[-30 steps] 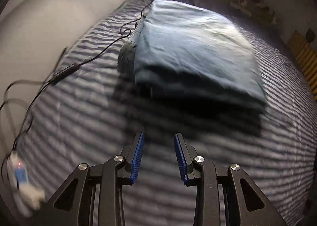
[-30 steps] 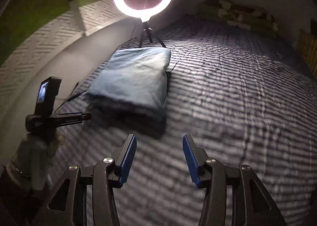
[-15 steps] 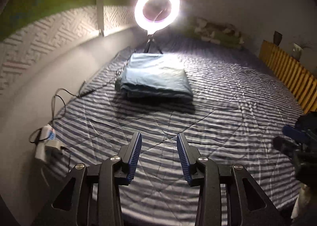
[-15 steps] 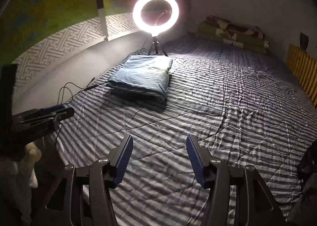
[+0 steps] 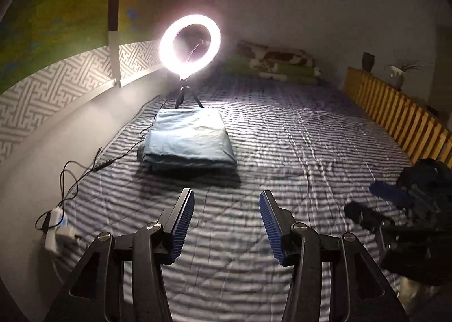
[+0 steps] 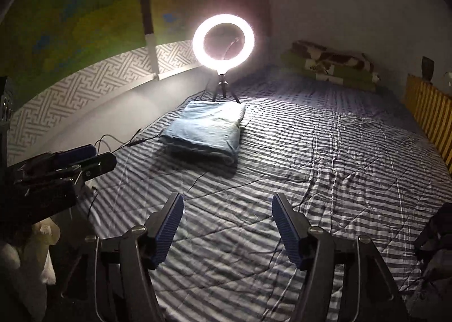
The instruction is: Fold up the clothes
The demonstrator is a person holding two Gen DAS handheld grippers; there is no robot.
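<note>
Folded blue garment [image 5: 189, 141] lying on striped bed [image 5: 310, 152], near ring light [image 5: 189, 43]. Left hand-held gripper [image 5: 226, 216] and right hand-held gripper [image 6: 227, 221] both released, nothing between jaws, which have just been opening. Fold looking done; next move likely needing fresh garment.

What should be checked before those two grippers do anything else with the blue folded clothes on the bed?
1. Left gripper empty, jaws just opening: ok.
2. Right gripper empty, jaws just opening: ok.
3. Folded clothes lie flat in a neat stack on the striped bedspread: ok.
4. Cable lies beside the stack, not on it: ok.
5. Ring light upright behind the stack: ok.
6. Another garment waiting to be folded: cannot tell.
</note>
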